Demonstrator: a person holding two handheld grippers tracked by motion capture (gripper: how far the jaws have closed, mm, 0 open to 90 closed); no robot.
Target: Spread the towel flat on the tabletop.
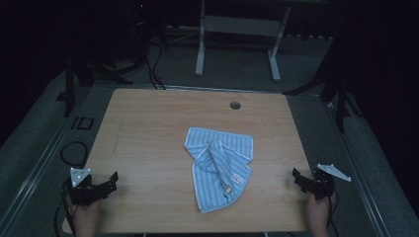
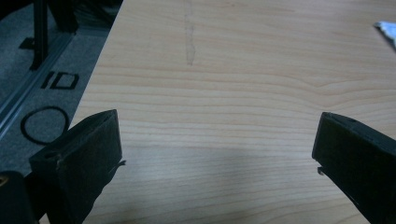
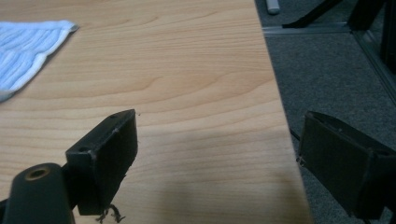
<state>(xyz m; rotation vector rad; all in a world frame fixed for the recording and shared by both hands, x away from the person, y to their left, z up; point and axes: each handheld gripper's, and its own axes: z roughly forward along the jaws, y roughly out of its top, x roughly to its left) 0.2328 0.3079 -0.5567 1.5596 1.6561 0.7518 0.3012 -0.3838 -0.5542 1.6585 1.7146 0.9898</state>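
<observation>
Towel [image 1: 219,165] time: a light blue striped cloth with white edging is seen crumpled near the middle of the wooden table [image 1: 148,128], a bit toward the right side, with 1 part folded over on top and a small printed patch at its near corner. It's touched by nothing.

Over at the near left corner of the table, the left gripper [image 1: 114,180] is held low in a hand [image 1: 86,217], with its grey 3-cornered plate on top. In the left gripper view its 2 black jaws are spread wide with bare wood between them, and just a tip of the towel [image 2: 387,31] is caught at the upper right edge.

The right gripper [image 1: 298,177] is held at the near right edge of the table, well apart from the towel. In the right gripper view its jaws are also spread wide and nothing is gripped; 1 jaw is over the wood, the other over the grey floor [image 3: 327,74] past the table edge. The towel [image 3: 28,46] is seen at the upper left there.

A round cable hole [image 1: 235,105] is visible near the far edge.
</observation>
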